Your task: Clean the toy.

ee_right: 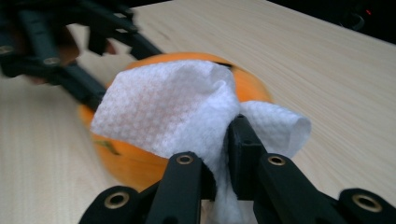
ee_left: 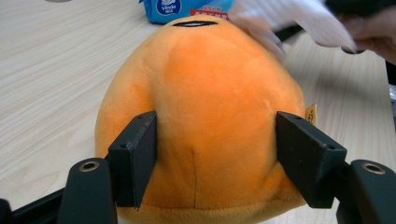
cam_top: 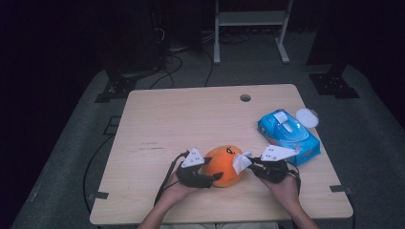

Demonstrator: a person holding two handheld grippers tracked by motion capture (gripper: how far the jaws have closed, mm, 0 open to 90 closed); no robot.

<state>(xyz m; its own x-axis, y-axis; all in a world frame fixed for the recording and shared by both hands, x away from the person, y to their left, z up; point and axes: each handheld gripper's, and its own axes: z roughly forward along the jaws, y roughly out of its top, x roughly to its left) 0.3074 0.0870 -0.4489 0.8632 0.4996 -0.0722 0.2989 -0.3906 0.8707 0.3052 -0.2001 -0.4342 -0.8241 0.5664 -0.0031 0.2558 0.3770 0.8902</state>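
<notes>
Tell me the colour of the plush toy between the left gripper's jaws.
Orange; the plush toy shows best in the left gripper view.

The round plush toy [ee_left: 205, 116] is bright orange with a thin black mark at its 12 o'clock edge. The embossed, dotted paper wipe [ee_right: 173, 107] is white. The soft wipes packet [cam_top: 288, 135] is blue.

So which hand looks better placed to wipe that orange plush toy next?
The right. Its tongs are shut on the white wipe, already lying against the orange plush toy. The left tongs straddle the toy, steadying it.
</notes>
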